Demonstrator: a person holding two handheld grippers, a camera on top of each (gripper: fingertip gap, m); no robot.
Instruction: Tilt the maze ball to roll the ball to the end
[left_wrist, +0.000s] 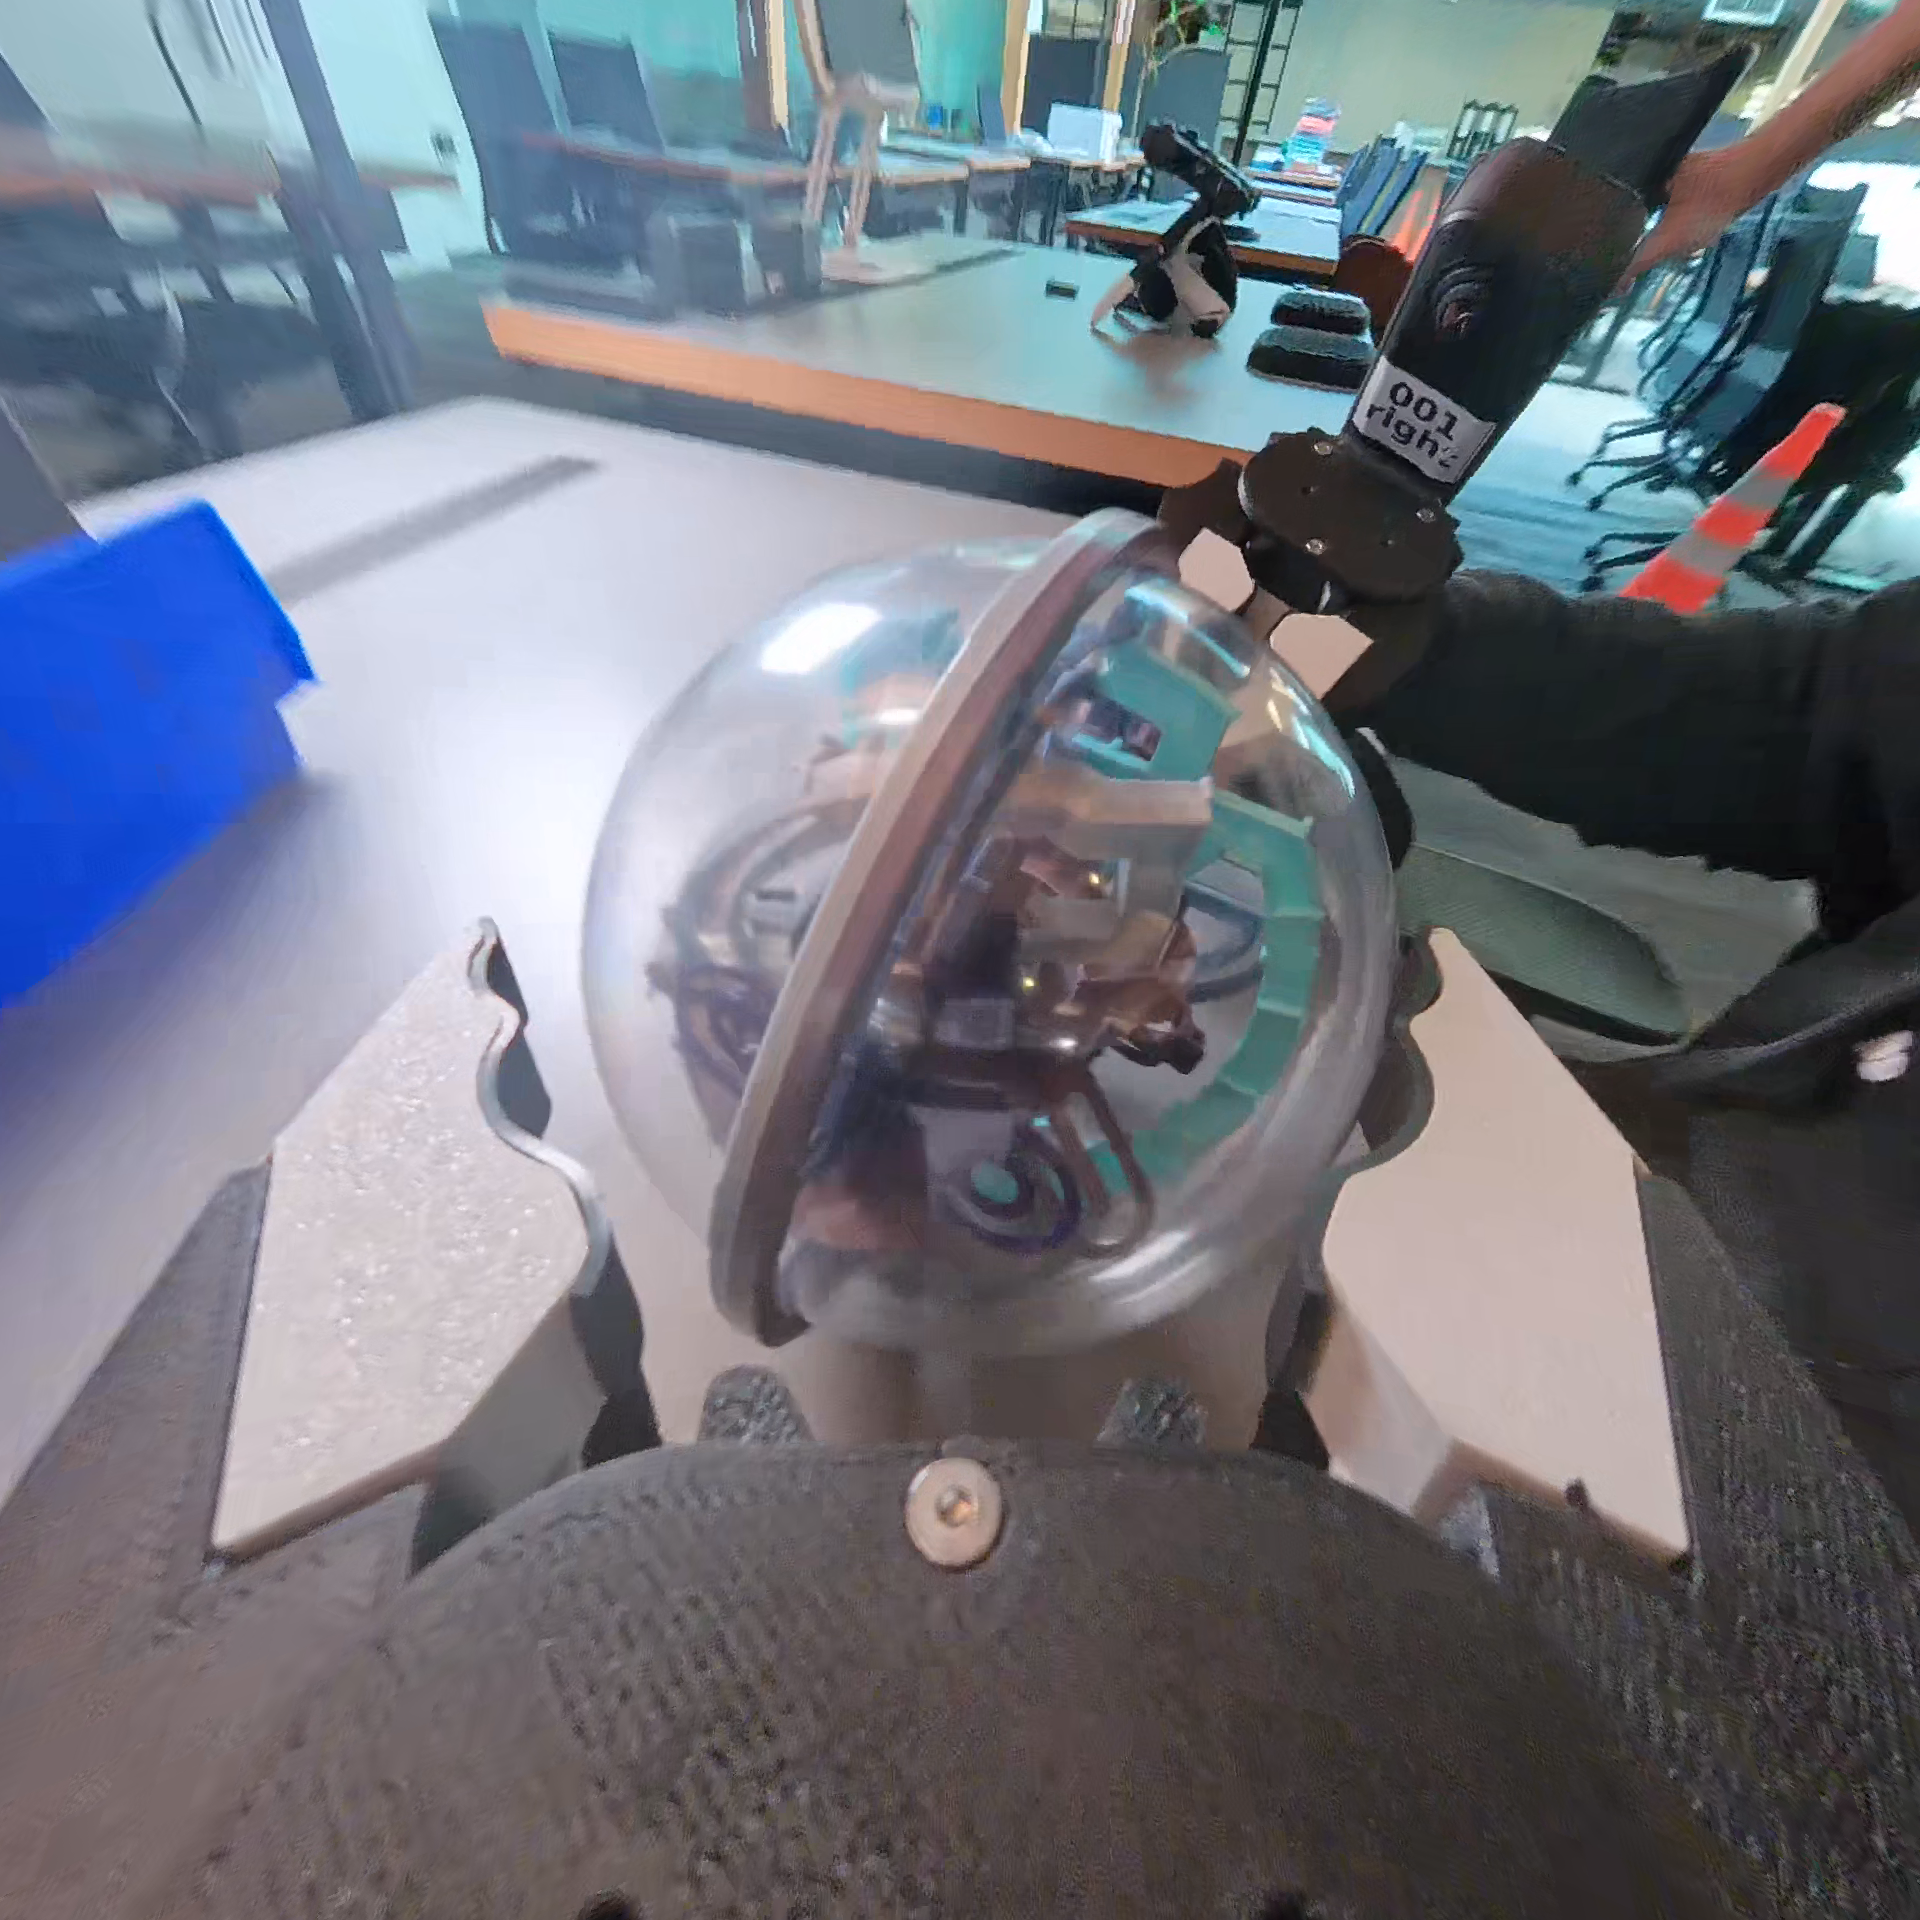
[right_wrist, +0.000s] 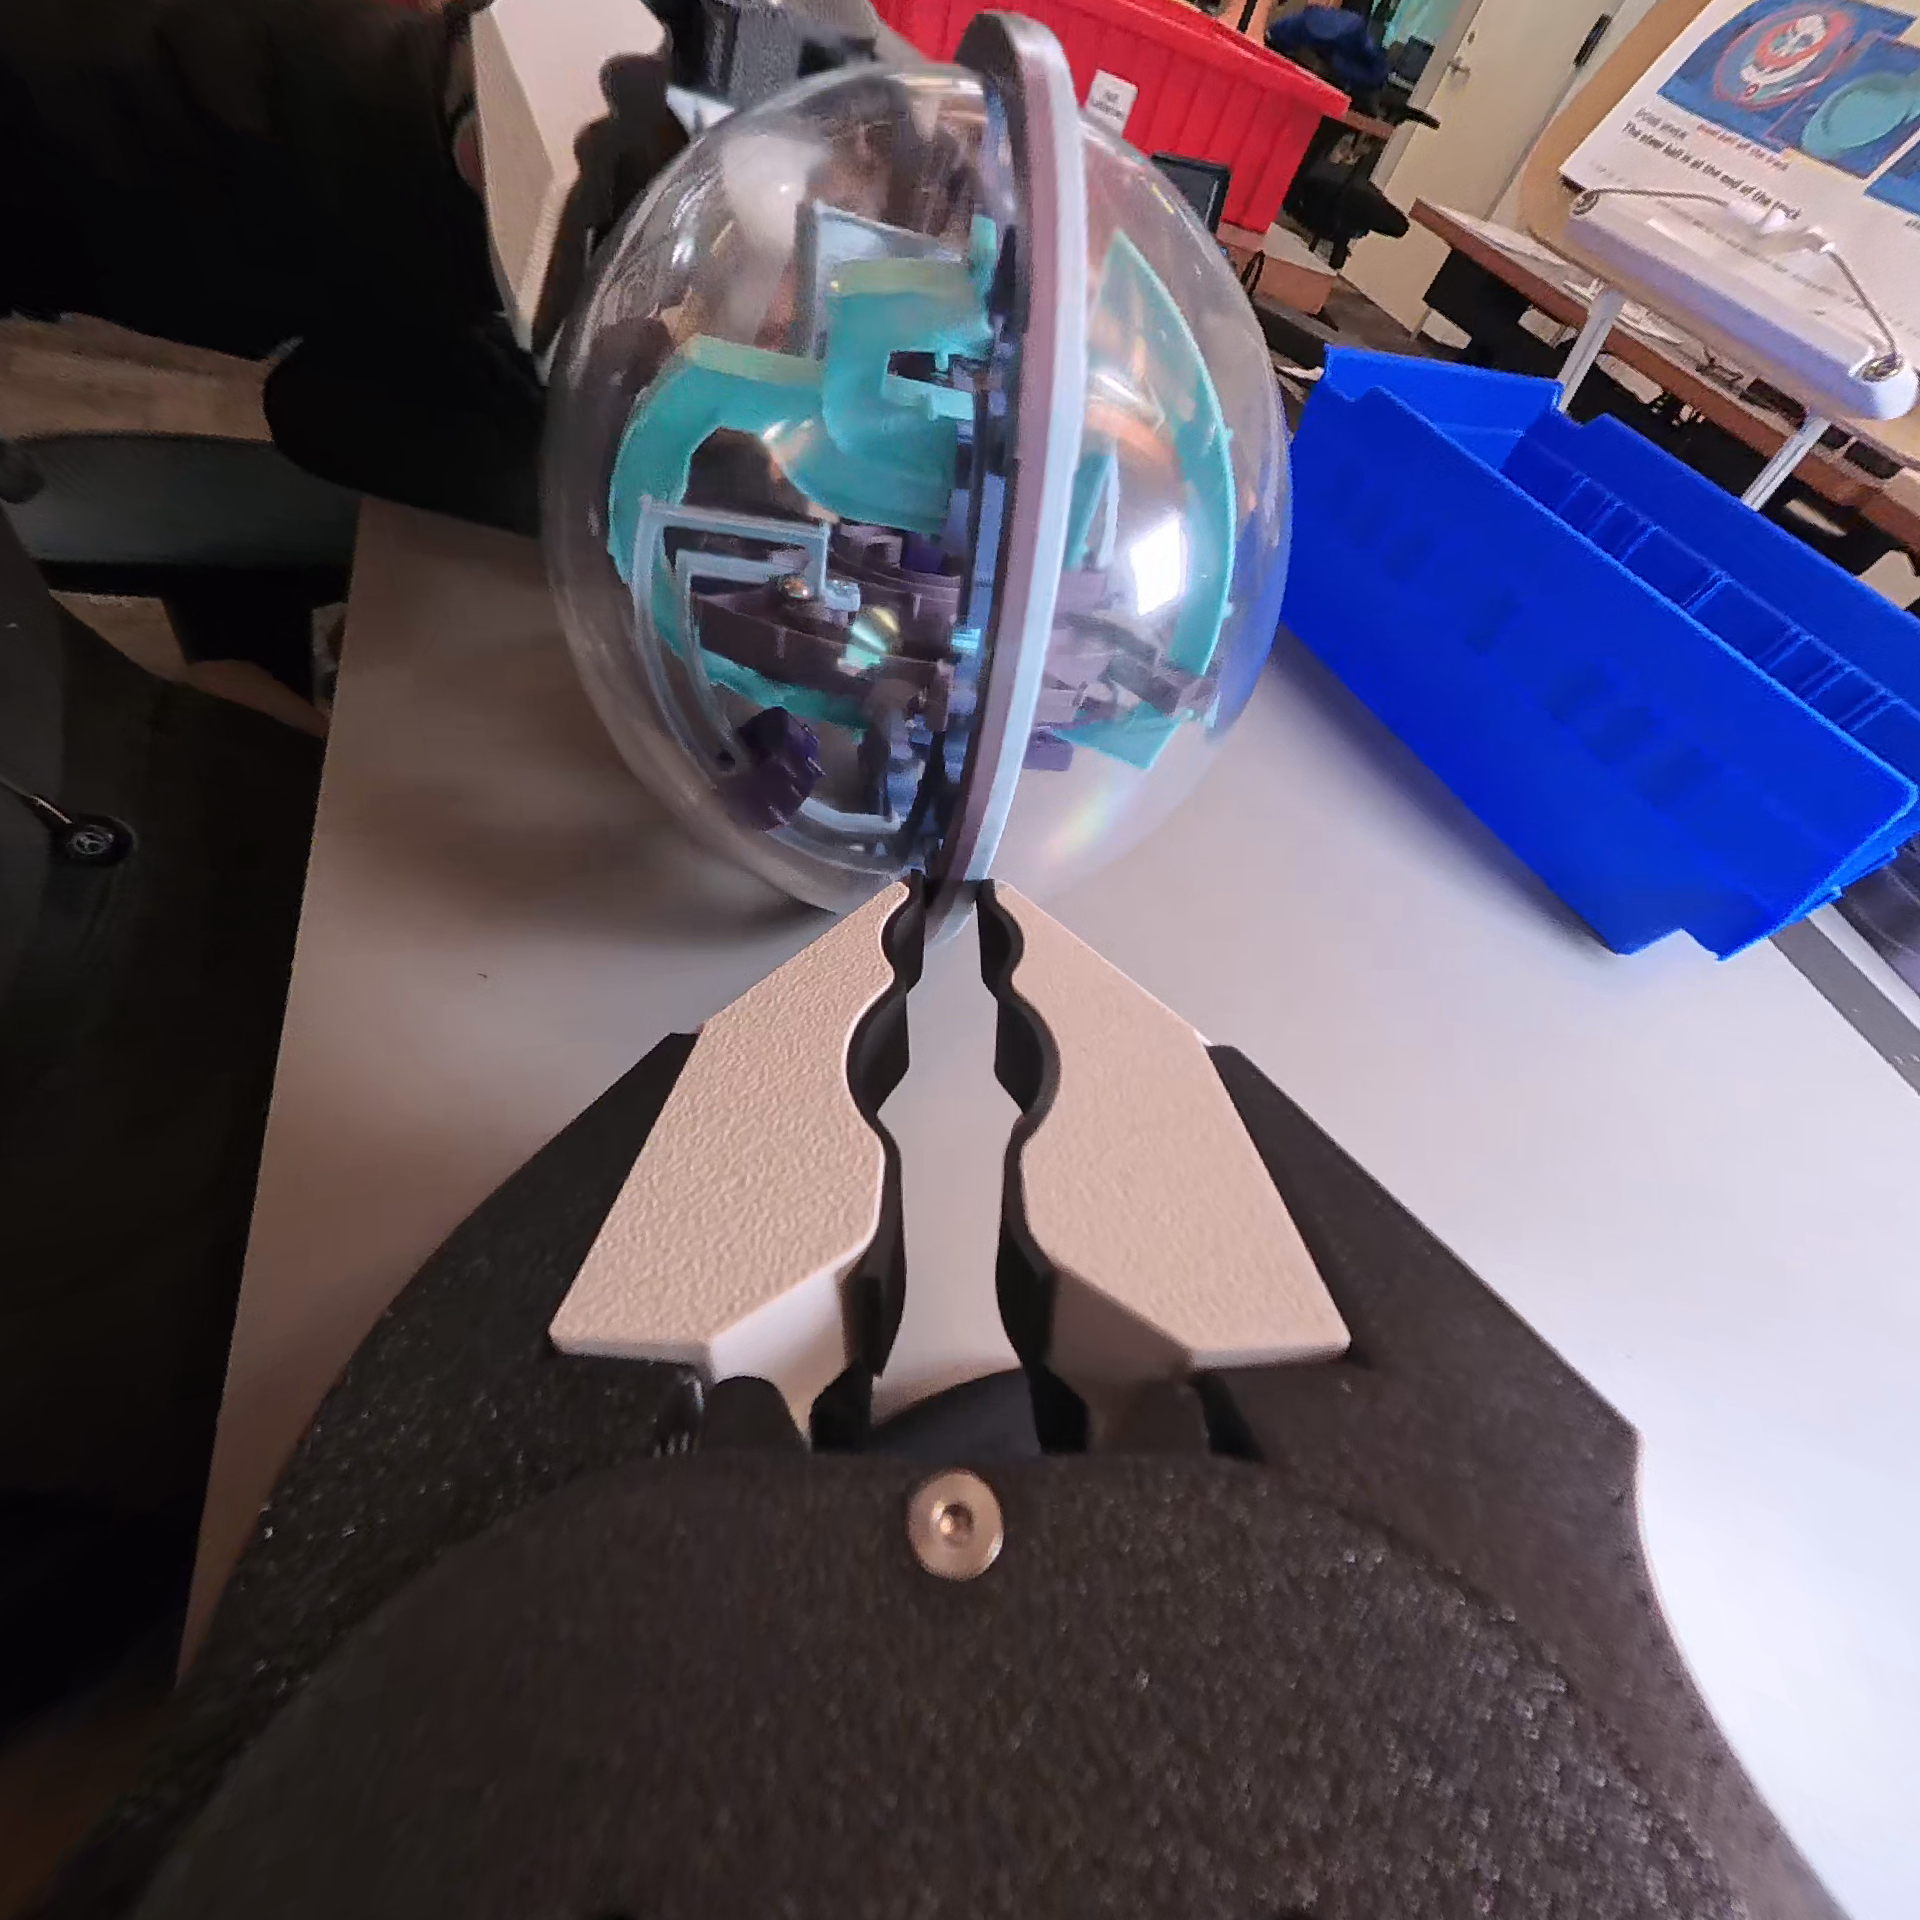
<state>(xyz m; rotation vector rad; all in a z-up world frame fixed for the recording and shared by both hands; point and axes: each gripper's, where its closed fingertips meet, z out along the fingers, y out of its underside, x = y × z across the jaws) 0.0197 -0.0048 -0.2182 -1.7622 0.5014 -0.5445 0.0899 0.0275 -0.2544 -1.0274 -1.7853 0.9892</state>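
Maze ball (left_wrist: 987, 935): clear sphere, teal and purple tracks inside, dark ring around its middle; centre of the left wrist view, upper centre of the right wrist view (right_wrist: 914, 488). Sits over the pale table (left_wrist: 436, 644); contact with the table not clear.
Small steel ball (right_wrist: 798, 592): on a grey track inside the sphere, left of centre in the right wrist view.
Left gripper (left_wrist: 956, 956): fingers spread wide either side of the sphere. Left finger (left_wrist: 416, 1195) stands clear of the shell, table showing between. Right finger (left_wrist: 1475, 1195) lies close beside the shell; contact cannot be told.
Right gripper (right_wrist: 943, 902): jaws nearly together, tips pinching the sphere's ring (right_wrist: 1029, 468) at its lower edge. Seen also upper right of the left wrist view (left_wrist: 1236, 582), at the ring's top.
Blue bin (right_wrist: 1600, 665): right of the sphere in the right wrist view; far left edge of the left wrist view (left_wrist: 125, 748).
Red bin (right_wrist: 1164, 94): top centre, behind the sphere.
Orange cone (left_wrist: 1745, 509): right edge, left wrist view.
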